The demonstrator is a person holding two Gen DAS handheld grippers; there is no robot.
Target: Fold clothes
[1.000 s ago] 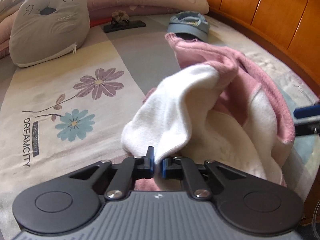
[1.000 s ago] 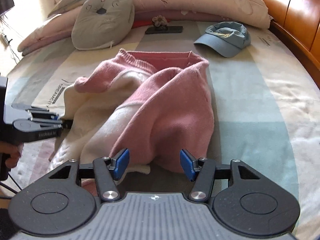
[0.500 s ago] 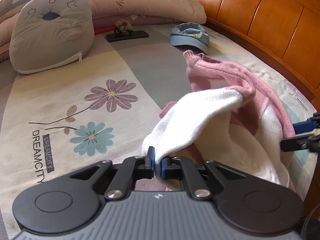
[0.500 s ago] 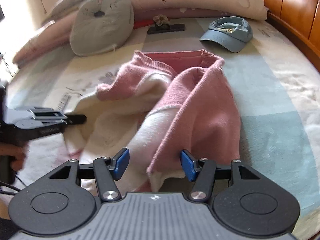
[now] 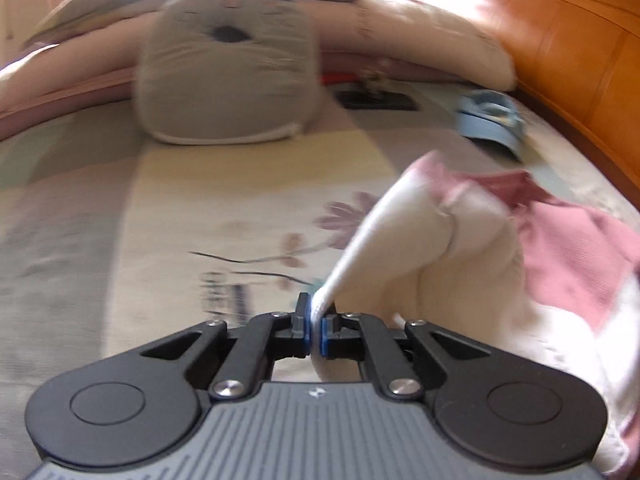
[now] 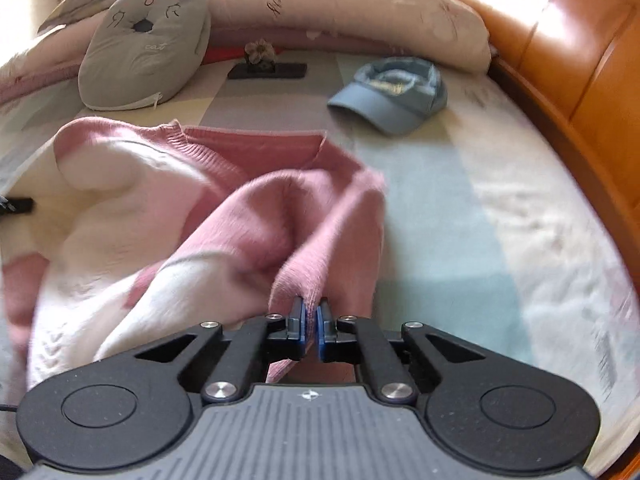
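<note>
A pink and cream knitted sweater (image 6: 224,216) lies bunched on the bed, its neckline towards the pillows. My right gripper (image 6: 311,328) is shut on a pink fold of it at the near edge. My left gripper (image 5: 315,330) is shut on a cream edge of the same sweater (image 5: 460,248) and holds it pulled taut to the left. The tip of the left gripper (image 6: 16,205) shows at the left edge of the right wrist view.
A blue cap (image 6: 392,88) lies beyond the sweater to the right. A grey cat cushion (image 6: 144,48), a black phone-like slab (image 6: 268,71) and long pillows (image 6: 360,12) line the back. A wooden bed frame (image 6: 580,64) curves along the right. The floral bedsheet (image 5: 200,208) spreads left.
My right gripper has closed on a pink fold of the sweater; it was open before. My left gripper has pulled its cream edge leftward, spreading the sweater.
</note>
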